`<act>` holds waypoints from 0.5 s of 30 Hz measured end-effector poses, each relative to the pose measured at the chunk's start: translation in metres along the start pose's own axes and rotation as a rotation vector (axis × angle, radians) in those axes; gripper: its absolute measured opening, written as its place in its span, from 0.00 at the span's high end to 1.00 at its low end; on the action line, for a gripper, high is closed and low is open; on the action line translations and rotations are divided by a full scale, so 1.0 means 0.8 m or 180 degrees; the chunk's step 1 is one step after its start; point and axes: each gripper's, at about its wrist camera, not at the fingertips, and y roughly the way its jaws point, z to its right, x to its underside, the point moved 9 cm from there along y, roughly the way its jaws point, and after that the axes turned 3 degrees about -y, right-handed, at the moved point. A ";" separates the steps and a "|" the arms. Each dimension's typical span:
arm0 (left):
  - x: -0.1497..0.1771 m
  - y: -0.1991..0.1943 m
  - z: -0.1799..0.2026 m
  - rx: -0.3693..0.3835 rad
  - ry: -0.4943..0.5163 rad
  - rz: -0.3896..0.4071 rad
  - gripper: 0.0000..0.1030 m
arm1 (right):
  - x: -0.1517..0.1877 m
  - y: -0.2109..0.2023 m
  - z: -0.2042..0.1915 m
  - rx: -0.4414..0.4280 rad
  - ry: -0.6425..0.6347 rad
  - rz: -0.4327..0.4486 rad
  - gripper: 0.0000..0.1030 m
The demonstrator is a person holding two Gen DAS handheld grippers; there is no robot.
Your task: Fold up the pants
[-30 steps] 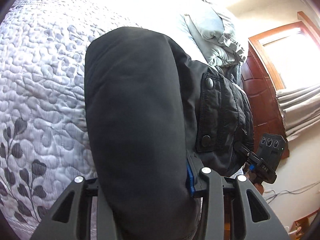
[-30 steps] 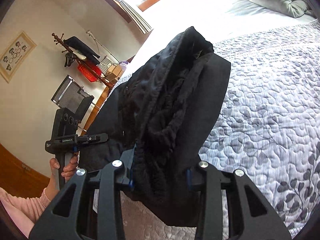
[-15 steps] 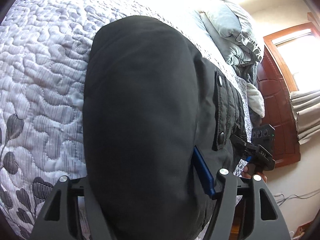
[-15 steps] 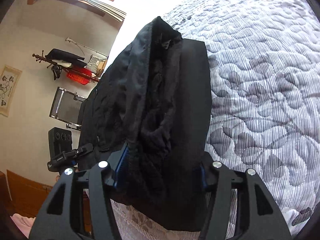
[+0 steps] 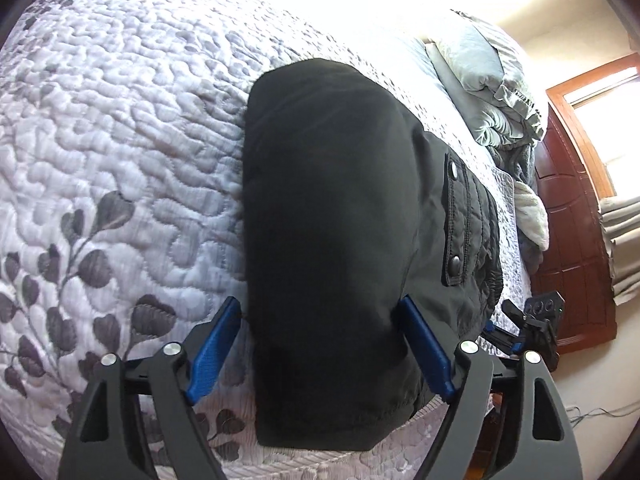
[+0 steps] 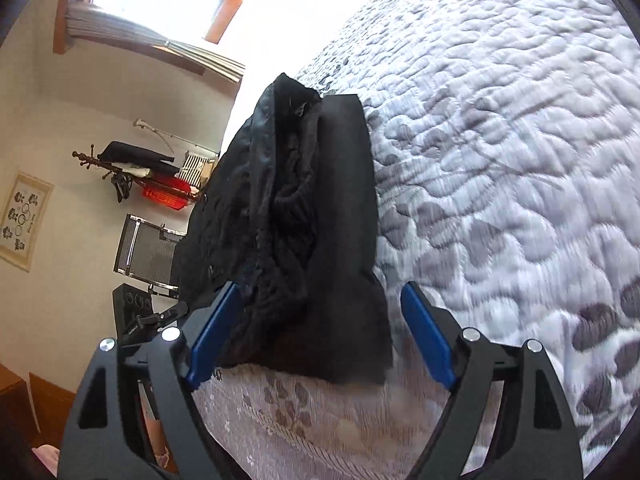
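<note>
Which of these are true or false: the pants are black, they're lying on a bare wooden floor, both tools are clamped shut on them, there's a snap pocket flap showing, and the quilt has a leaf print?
1. The pants are black. True.
2. They lie on a bare wooden floor. False: they rest on a quilt covering a bed.
3. Both tools are clamped shut on them. False: the left tool and the right tool have just been opening, and their blue pads stand spread, with the fabric lying loose between them.
4. A pocket flap with snaps shows. True.
5. The quilt has a leaf print. True, dark leaves.
</note>
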 end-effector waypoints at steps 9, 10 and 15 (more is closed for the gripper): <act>0.049 -0.065 -0.021 -0.1117 0.0391 0.0429 0.10 | 0.071 -0.065 -0.014 0.1313 -0.0381 0.0289 0.13; 0.053 -0.065 -0.014 -0.1214 0.0461 0.0450 0.09 | 0.077 -0.068 -0.020 0.1555 -0.0478 0.0300 0.13; 0.087 -0.079 0.010 -0.1471 0.0767 0.0565 0.04 | 0.107 -0.055 -0.071 0.1922 -0.0753 0.0253 0.10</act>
